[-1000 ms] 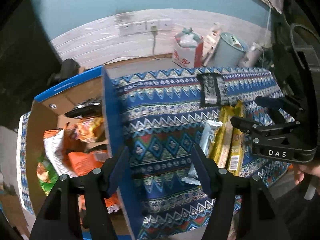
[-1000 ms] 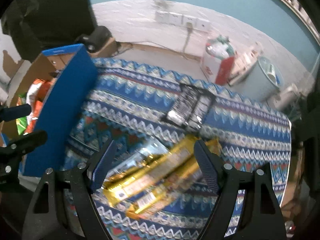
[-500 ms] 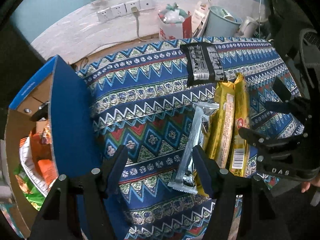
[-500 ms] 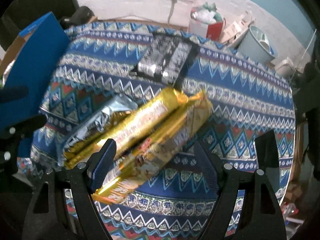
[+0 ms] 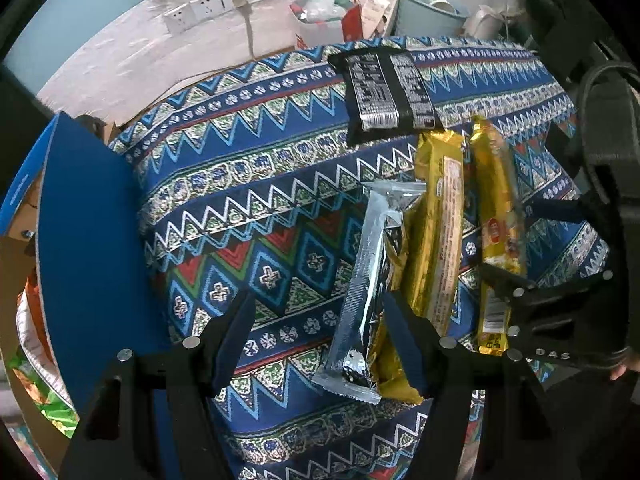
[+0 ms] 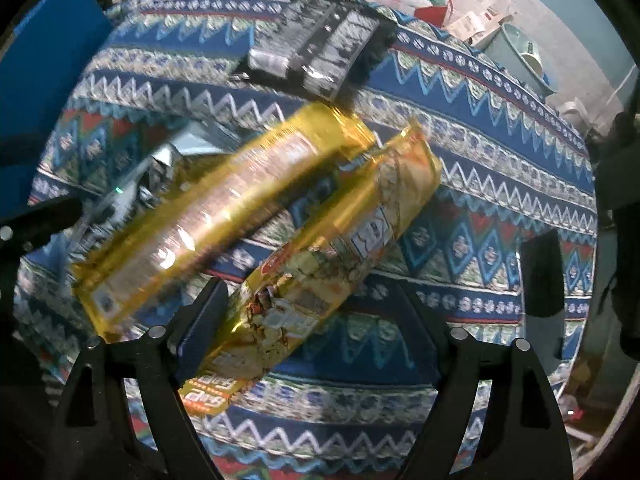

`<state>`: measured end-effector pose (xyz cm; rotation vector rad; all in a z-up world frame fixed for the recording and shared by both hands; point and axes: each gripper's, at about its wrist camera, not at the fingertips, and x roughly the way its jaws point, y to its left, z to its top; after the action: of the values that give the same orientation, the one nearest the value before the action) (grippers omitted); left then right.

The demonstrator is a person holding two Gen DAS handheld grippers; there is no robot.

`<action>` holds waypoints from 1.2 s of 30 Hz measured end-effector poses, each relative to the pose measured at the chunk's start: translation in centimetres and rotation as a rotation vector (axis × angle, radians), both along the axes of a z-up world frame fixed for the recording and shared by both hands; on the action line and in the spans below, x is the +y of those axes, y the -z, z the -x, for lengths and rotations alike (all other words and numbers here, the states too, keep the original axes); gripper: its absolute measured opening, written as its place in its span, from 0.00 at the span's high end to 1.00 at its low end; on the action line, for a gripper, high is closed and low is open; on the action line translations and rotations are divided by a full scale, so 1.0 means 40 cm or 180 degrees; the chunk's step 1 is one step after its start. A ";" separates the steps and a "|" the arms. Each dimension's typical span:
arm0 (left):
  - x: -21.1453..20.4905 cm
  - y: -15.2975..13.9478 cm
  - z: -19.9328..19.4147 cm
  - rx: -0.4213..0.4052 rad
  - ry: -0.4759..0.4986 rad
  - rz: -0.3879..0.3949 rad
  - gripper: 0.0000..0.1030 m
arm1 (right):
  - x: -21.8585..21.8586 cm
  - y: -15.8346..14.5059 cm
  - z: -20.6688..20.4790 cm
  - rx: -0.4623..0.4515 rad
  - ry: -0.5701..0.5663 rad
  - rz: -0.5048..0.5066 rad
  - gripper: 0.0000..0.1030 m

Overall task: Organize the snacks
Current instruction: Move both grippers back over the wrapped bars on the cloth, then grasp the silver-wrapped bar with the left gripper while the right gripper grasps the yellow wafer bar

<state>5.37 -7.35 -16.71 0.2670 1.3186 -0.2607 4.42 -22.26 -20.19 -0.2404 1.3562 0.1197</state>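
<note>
Snacks lie on a patterned cloth [image 5: 248,184], and the blue box [image 5: 88,248] stands at its left edge with more snacks inside. Going right from the box, the left gripper [image 5: 320,340] comes first, with its fingers wide apart and holding nothing. Next to its right finger lies the silver bar [image 5: 368,280], touching a gold pack [image 5: 436,240]. Further from the box lies a second gold pack [image 6: 332,248], and the black pack [image 5: 386,92] rests beyond them, near the far edge. The right gripper [image 6: 316,324] is open too, and the near end of the second gold pack sits between its fingers, closer to the left one. It is not squeezed yet. One thing could go wrong: the packs are shiny and slippery, so a pinch this close to the end could let the pack slide out or droop. The left finger also sits near the first gold pack, so closing might nudge that one or catch both. The box wall is tall, so a low carry could bump it.
</note>
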 end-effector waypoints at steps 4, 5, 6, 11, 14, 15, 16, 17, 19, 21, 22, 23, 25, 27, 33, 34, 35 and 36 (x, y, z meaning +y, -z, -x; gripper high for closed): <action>-0.012 0.021 -0.004 0.0050 0.0057 -0.0049 0.34 | -0.025 0.000 0.013 0.0031 -0.0038 0.0089 0.21; -0.016 0.027 -0.005 0.0067 0.0079 -0.0061 0.33 | -0.033 0.000 0.015 0.0044 -0.0030 0.0119 0.21; -0.021 0.035 -0.007 0.0090 0.0105 -0.0077 0.33 | -0.047 -0.005 0.018 0.0024 0.0006 0.0141 0.21; -0.040 0.067 -0.011 0.0150 0.0202 -0.0153 0.31 | -0.117 -0.012 0.020 0.0004 0.0314 0.0126 0.21; -0.053 0.083 -0.014 0.0170 0.0241 -0.0208 0.31 | -0.151 -0.025 0.017 0.0015 0.0620 -0.0283 0.21; -0.056 0.086 -0.017 0.0171 0.0252 -0.0224 0.31 | -0.160 -0.039 0.021 -0.0039 0.0684 -0.0312 0.21; -0.059 0.089 -0.018 0.0168 0.0259 -0.0229 0.30 | -0.170 -0.052 0.022 -0.0094 0.0718 -0.0297 0.21; -0.061 0.091 -0.021 0.0166 0.0260 -0.0228 0.28 | -0.175 -0.062 0.026 -0.0138 0.0747 -0.0274 0.21; -0.061 0.096 -0.029 0.0166 0.0238 -0.0212 0.27 | -0.187 -0.074 0.035 -0.0164 0.0828 -0.0299 0.21; -0.059 0.100 -0.034 0.0184 0.0205 -0.0176 0.27 | -0.202 -0.071 0.040 -0.0120 0.0960 -0.0435 0.21; -0.059 0.101 -0.045 0.0199 0.0185 -0.0157 0.27 | -0.208 -0.066 0.042 -0.0090 0.1053 -0.0514 0.21; -0.055 0.102 -0.049 0.0207 0.0164 -0.0135 0.27 | -0.224 -0.055 0.037 -0.0050 0.1150 -0.0587 0.21; -0.054 0.103 -0.052 0.0212 0.0152 -0.0132 0.27 | -0.249 -0.031 0.031 0.0025 0.1329 -0.0798 0.21; -0.060 0.104 -0.052 0.0199 0.0174 -0.0128 0.27 | -0.267 -0.011 0.030 0.0121 0.1506 -0.0932 0.21; -0.082 0.105 -0.056 0.0158 0.0230 -0.0154 0.27 | -0.274 0.020 0.005 0.0159 0.1680 -0.1073 0.21; -0.085 0.103 -0.052 0.0164 0.0221 -0.0147 0.27 | -0.274 0.028 -0.003 0.0160 0.1685 -0.1078 0.21; -0.086 0.104 -0.053 0.0170 0.0211 -0.0137 0.27 | -0.252 0.032 -0.035 0.0176 0.1676 -0.1074 0.21; -0.081 0.105 -0.054 0.0172 0.0206 -0.0131 0.27 | -0.245 0.040 -0.043 0.0197 0.1654 -0.1065 0.21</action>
<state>7.55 -10.61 -20.92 0.3396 1.3713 -0.2973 6.15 -32.05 -21.78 0.3999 1.3962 -0.0833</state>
